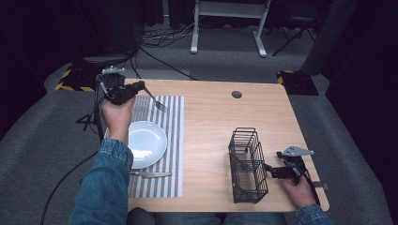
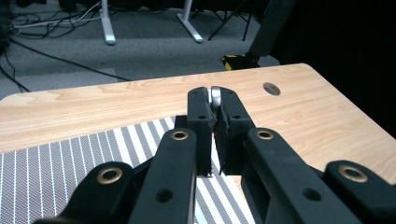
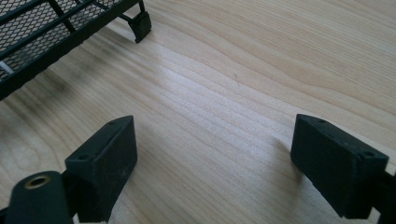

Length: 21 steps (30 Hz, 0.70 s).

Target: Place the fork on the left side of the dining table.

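Left gripper (image 1: 141, 87): raised over the far left of the light wooden table (image 1: 211, 117), jaws clamped on the handle of a silver metal fork (image 1: 157, 102), tines above the grey striped placemat (image 1: 171, 140).
Placemat: carries a round white plate (image 1: 146, 143) and a silver knife (image 1: 152, 174).
Black wire basket (image 1: 247, 165): stands right of centre.
Right gripper (image 1: 268, 169): low beside the basket, jaws wide apart, holding nothing.

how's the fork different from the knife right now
The fork is held above the striped placemat, pinched in the left gripper, tines pointing right; the knife lies flat on that placemat at the near edge of the plate, untouched. Both are silver metal cutlery.
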Motion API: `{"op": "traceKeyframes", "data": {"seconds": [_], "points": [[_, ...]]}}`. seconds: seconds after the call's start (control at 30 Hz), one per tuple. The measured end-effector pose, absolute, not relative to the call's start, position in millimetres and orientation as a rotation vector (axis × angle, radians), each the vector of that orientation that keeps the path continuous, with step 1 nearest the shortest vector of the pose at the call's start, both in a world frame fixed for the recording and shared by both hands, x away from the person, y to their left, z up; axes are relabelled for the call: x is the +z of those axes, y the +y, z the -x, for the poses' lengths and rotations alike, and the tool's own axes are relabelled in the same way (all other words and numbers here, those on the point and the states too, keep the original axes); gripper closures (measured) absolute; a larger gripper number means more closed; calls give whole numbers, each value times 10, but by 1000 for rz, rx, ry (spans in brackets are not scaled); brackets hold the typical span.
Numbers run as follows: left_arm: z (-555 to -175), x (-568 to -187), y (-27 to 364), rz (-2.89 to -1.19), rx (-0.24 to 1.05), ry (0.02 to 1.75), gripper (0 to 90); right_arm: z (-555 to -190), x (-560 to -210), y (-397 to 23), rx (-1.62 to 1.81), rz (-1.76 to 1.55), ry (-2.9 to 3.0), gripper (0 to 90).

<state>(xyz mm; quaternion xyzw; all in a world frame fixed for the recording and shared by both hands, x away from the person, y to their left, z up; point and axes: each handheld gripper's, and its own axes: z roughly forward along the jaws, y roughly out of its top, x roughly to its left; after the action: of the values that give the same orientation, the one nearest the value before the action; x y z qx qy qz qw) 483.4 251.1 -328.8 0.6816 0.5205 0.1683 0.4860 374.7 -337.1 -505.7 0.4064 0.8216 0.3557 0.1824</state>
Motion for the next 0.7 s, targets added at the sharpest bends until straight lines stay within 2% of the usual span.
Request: {"op": "traceKeyframes", "data": {"seconds": [0.7], "points": [[-5076,-3650,2424,-1694,367,1401,856,-3747,-5057,-3371,1003,-1147,2318,147]]}}
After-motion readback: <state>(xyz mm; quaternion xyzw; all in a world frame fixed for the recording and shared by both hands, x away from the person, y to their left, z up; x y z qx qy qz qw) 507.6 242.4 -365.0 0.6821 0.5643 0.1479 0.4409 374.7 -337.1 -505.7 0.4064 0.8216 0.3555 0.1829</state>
